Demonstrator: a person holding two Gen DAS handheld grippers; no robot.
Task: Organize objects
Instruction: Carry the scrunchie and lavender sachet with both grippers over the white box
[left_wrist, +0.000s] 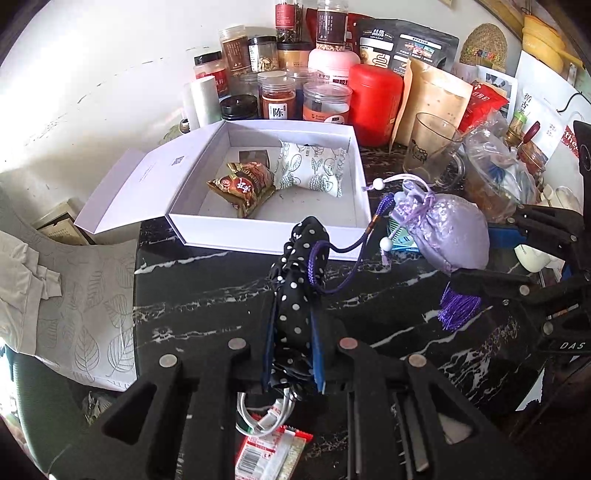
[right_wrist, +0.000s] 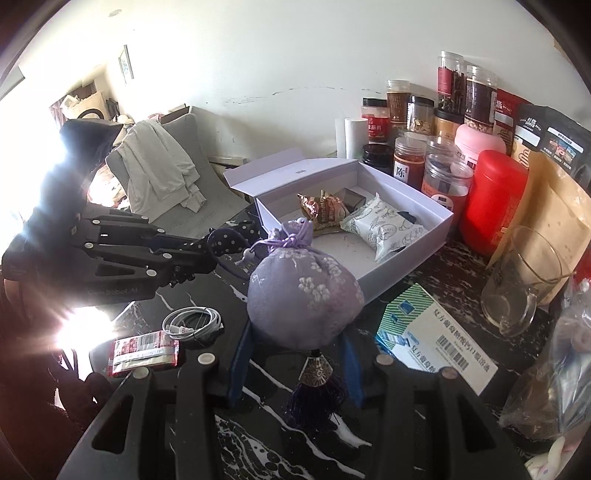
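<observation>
With my left hand-held gripper (left_wrist: 293, 295) clenched on the polka-dot scrunchie (left_wrist: 295, 280) and my right hand-held gripper (right_wrist: 295, 332) grasping the lilac sachet (right_wrist: 304, 291), both above the black marble surface (left_wrist: 207, 295) near the open white box (left_wrist: 360, 195), I fear the sachet's purple cord (left_wrist: 343, 251), looped around the scrunchie, will snag in this cluttered room.

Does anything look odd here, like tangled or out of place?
Yes. The purple cord of the lavender sachet, held by the right gripper, loops around the polka-dot scrunchie clamped in the left gripper, so the two look snagged together.
</observation>
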